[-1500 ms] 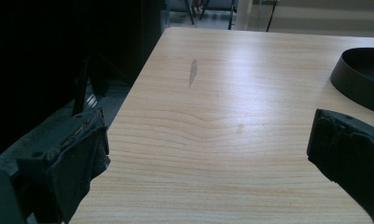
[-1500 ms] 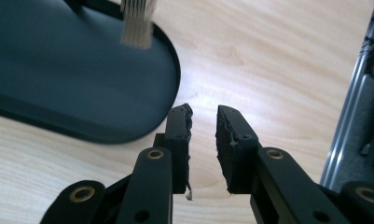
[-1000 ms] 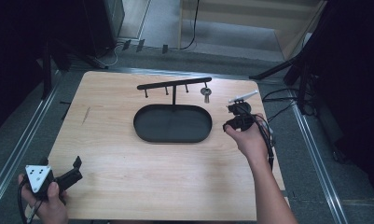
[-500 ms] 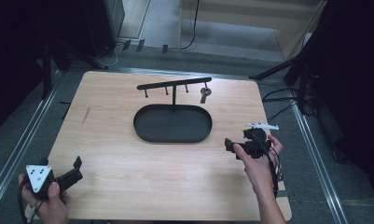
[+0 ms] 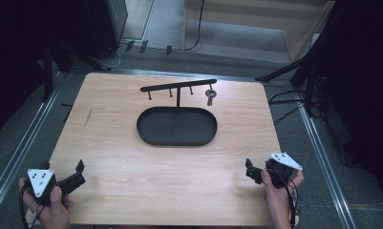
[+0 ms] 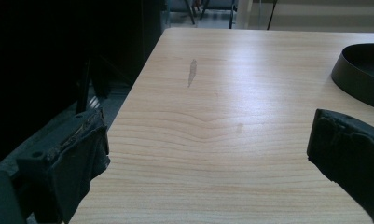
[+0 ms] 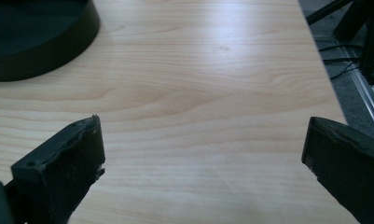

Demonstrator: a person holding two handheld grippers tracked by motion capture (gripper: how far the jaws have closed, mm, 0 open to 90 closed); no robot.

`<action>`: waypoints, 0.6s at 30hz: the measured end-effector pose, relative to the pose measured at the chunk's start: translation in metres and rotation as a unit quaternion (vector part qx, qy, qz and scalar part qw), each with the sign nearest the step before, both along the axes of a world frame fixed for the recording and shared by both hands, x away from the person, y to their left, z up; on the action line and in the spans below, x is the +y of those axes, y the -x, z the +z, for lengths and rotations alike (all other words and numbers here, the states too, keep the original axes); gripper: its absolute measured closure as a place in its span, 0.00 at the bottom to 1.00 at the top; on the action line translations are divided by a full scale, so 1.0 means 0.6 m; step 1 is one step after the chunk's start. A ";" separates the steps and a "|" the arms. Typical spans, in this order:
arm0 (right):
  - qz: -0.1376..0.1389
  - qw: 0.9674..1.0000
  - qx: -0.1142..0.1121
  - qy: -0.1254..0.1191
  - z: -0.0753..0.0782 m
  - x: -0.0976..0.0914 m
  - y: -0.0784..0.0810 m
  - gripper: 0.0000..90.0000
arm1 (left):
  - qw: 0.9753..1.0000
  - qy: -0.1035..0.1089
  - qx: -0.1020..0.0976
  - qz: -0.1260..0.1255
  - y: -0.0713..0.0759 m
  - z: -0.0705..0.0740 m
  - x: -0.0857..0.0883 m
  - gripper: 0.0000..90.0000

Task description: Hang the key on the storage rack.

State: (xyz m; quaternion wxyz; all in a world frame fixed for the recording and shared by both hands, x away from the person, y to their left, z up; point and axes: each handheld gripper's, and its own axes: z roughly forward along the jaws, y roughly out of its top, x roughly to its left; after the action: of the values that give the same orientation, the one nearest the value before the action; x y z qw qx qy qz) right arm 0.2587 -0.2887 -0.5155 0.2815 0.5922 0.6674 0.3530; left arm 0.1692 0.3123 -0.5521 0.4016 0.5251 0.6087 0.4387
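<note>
I am reading the key (image 5: 210, 95) as already hanging from the rightmost peg of the black rack (image 5: 178, 88), the crossbar on a post that rises from the back edge of the oval black tray (image 5: 176, 127); the view is coarse there, so I am only fairly sure that it is a key. The three pegs to its left are standing bare, and the tray is lying empty as far as I can make out. So the hanging step is looking done to me, with little left beyond parking the hands.

My right claw (image 5: 249, 170) is sitting well clear of the tray, at the near right corner of the bench (image 5: 112, 157); its jaws have just been opening and are spread wide with nothing between them. My left claw (image 5: 78, 172) is resting off the tray's near left, equally spread and empty.
</note>
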 end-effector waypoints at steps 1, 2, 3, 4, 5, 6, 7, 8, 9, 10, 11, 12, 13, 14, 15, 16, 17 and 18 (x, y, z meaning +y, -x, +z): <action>-0.002 1.000 -0.002 -0.005 -0.004 -0.007 0.005 0.00 | 1.000 -0.001 0.000 0.000 0.000 0.000 0.000 0.00; -0.001 1.000 -0.006 -0.006 -0.009 -0.016 0.008 0.00 | 1.000 -0.001 0.000 0.000 0.000 0.000 -0.001 0.00; -0.004 1.000 -0.008 -0.007 -0.013 -0.022 0.013 0.00 | 1.000 -0.002 0.000 -0.001 0.000 0.000 -0.001 0.00; -0.007 1.000 -0.010 -0.006 -0.016 -0.029 0.018 0.00 | 1.000 -0.003 0.001 -0.001 0.000 0.000 -0.001 0.00; -0.008 1.000 -0.013 -0.008 -0.019 -0.036 0.022 0.00 | 1.000 -0.004 0.001 -0.001 0.000 0.000 -0.001 0.00; -0.010 1.000 -0.013 -0.009 -0.021 -0.042 0.026 0.00 | 1.000 -0.004 0.001 -0.001 0.000 0.000 -0.001 0.00; -0.011 1.000 -0.016 -0.007 -0.024 -0.048 0.030 0.00 | 1.000 -0.004 0.001 -0.001 0.000 0.000 -0.001 0.00; -0.013 1.000 -0.018 -0.008 -0.026 -0.055 0.033 0.00 | 1.000 -0.005 0.001 -0.001 0.000 0.000 -0.001 0.00; -0.017 1.000 -0.020 -0.011 -0.028 -0.061 0.036 0.00 | 1.000 -0.005 0.001 -0.001 0.000 0.000 -0.001 0.00; -0.019 0.999 -0.022 -0.013 -0.030 -0.066 0.039 0.00 | 1.000 -0.005 0.000 -0.001 0.000 0.000 -0.001 0.00; -0.021 0.999 -0.024 -0.015 -0.032 -0.070 0.042 0.00 | 1.000 -0.005 0.000 -0.001 0.000 0.000 -0.002 0.00; -0.022 0.999 -0.024 -0.018 -0.035 -0.074 0.044 0.00 | 1.000 -0.006 0.001 -0.001 0.000 0.000 -0.002 0.00; -0.023 0.999 -0.027 -0.020 -0.038 -0.077 0.046 0.00 | 1.000 -0.006 0.001 -0.001 -0.001 0.000 -0.002 0.00; -0.025 0.999 -0.029 -0.024 -0.042 -0.080 0.049 0.00 | 1.000 -0.008 0.003 -0.002 -0.001 0.000 -0.002 0.00; -0.028 0.999 -0.030 -0.030 -0.046 -0.083 0.050 0.00 | 1.000 -0.009 0.005 -0.003 -0.001 0.000 -0.002 0.00; -0.031 0.998 -0.032 -0.037 -0.047 -0.085 0.051 0.00 | 1.000 -0.010 0.005 -0.003 -0.001 0.000 -0.002 0.00; -0.031 0.998 -0.040 -0.043 -0.045 -0.085 0.053 0.00 | 1.000 -0.008 0.005 -0.004 -0.001 0.000 -0.002 0.00; -0.031 0.997 -0.046 -0.048 -0.043 -0.087 0.056 0.00 | 1.000 -0.006 0.002 -0.004 -0.001 0.000 -0.002 0.00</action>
State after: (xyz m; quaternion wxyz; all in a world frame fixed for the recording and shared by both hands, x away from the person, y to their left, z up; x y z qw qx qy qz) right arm 0.2251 -0.3406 -0.5413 0.2942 0.6084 0.6175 0.4025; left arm 0.1699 0.3112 -0.5521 0.3987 0.5308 0.6052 0.4394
